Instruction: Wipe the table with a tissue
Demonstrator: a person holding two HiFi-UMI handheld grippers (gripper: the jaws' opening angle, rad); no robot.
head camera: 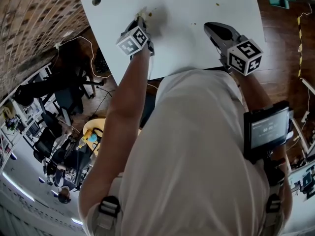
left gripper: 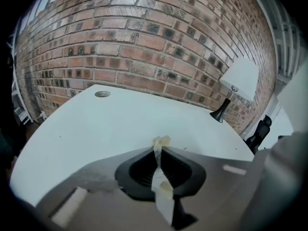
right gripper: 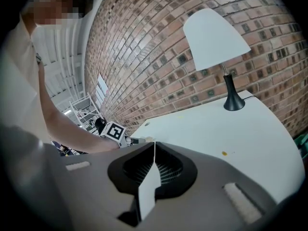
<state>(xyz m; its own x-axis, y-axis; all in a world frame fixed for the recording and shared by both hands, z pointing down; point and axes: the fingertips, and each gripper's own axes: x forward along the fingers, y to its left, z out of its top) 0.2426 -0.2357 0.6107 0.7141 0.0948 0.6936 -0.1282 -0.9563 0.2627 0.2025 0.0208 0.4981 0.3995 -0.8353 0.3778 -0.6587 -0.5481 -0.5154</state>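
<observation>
Holding one tissue [left gripper: 162, 141]: a thin pale strip pinched flat between the nearly closed jaws of the left gripper [head camera: 141, 23]. Its long axis runs along the jaws, and a small crumpled tuft pokes past the tips.

Location: the tuft is at or just above the white table [head camera: 187, 48], toward its far left part; contact cannot be confirmed.

Yellowish specks [head camera: 153, 11] lie just beside the tuft, to its right in the head view. A lone orange spot [right gripper: 224, 153] sits well apart, nearer the right gripper [right gripper: 154, 144], whose jaws meet with nothing between them.

Judgement: only the left hand carries wiping material, so the next stroke likely runs rightward over the specks.
</observation>
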